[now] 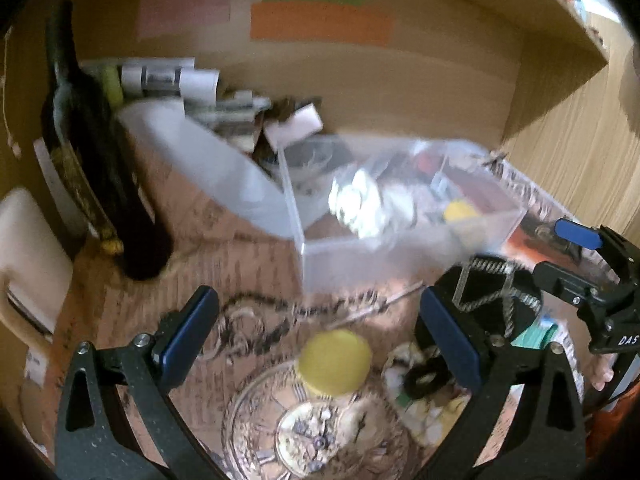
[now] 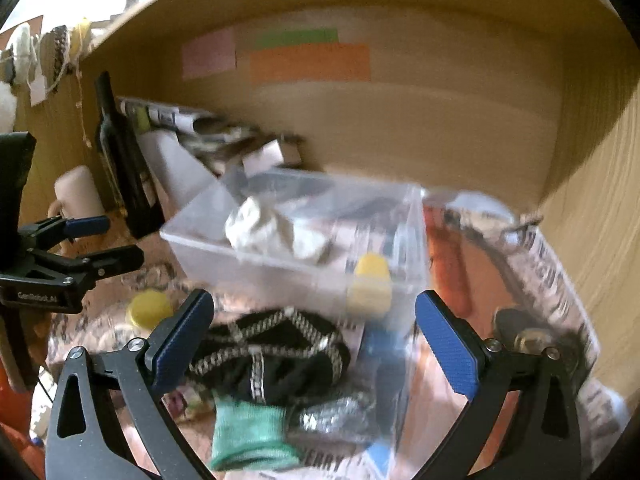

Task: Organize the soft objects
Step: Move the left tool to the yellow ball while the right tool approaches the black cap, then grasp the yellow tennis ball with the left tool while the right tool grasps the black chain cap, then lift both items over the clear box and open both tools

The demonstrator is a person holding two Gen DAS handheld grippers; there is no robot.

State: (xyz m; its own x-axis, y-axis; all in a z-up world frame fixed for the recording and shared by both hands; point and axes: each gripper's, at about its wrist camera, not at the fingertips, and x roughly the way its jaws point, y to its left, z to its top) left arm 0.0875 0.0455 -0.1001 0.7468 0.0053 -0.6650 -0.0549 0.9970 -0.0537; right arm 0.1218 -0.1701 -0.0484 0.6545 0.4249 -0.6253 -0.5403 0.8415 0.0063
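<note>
Left gripper (image 1: 320, 328) jaws spread wide, nothing between the pads — only the yellow round lid (image 1: 335, 361) lower centre beneath. Right gripper (image 2: 314, 336) likewise wide apart, empty, over the black knitted fabric piece with silver trim (image 2: 272, 356). Clear plastic box (image 2: 280, 264), mid-frame, holds a crumpled white cloth (image 2: 276, 232). Green knitted cuff (image 2: 248, 436) at lower centre.

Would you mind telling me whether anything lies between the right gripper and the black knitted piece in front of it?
Nothing visible does. The right gripper is open, and the black knitted piece lies uncovered between its fingers. The clear plastic box sits beyond it, and a green cloth lies nearer the camera.
</note>
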